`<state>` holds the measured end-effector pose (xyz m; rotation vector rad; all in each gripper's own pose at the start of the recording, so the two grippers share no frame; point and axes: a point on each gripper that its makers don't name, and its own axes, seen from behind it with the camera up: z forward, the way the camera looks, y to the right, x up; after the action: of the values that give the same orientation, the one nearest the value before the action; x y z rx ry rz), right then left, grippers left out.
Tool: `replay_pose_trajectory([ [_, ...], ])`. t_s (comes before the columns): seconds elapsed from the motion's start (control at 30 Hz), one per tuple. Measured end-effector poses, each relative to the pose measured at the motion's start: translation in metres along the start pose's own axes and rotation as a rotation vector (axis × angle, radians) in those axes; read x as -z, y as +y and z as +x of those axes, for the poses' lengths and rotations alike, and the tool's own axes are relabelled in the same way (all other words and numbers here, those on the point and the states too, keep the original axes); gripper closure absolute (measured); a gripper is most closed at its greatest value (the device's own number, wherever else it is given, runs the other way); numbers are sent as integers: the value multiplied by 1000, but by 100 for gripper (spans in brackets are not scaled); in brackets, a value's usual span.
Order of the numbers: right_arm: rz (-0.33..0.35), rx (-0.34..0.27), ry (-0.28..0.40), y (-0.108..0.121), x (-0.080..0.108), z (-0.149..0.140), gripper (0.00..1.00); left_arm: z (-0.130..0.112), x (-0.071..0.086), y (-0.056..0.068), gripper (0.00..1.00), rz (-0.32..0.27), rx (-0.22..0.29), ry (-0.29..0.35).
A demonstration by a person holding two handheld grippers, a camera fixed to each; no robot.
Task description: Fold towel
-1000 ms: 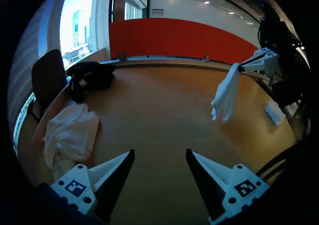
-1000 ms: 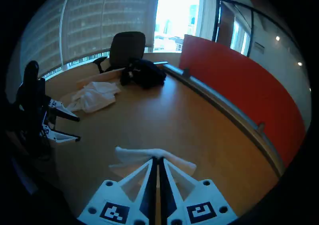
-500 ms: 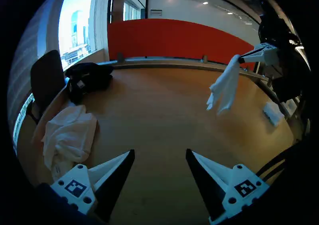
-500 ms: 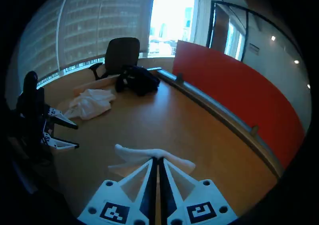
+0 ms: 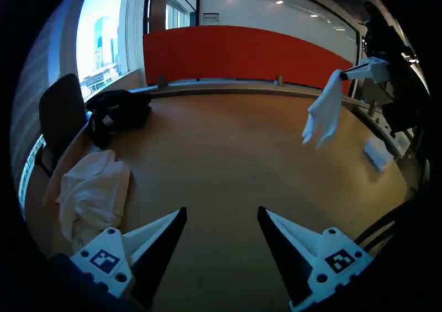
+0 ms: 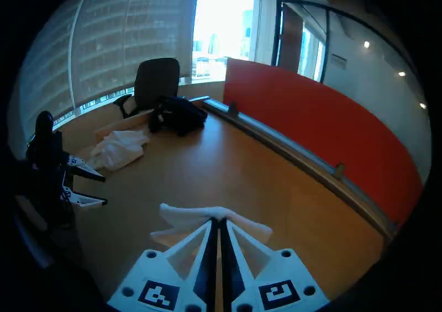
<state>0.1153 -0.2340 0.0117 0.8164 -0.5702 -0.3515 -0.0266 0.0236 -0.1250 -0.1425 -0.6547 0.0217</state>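
Towel (image 6: 185, 216) hangs pinched in the closed right claw (image 6: 219, 222).

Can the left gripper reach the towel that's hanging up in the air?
Probably yes: the left gripper is open, and nothing stands between it and the towel dangling from the right gripper.

We see a broad wooden desk (image 5: 221, 146). Near its left end lies a heap of crumpled white cloth (image 5: 91, 193), and just beyond the heap rests a black bundle (image 5: 119, 110). Well apart, by the right edge, sits a small folded white towel (image 5: 378, 153).
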Motion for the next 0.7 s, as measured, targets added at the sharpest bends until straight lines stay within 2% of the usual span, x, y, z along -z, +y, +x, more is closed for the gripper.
replay_pose_trajectory([
  [0.3, -52, -23, -8, 34, 30, -17, 94, 5, -6, 8, 5, -17, -24, -2],
  [0.7, -117, -97, -21, 84, 75, -52, 94, 12, -14, 18, 5, -31, -45, -6],
])
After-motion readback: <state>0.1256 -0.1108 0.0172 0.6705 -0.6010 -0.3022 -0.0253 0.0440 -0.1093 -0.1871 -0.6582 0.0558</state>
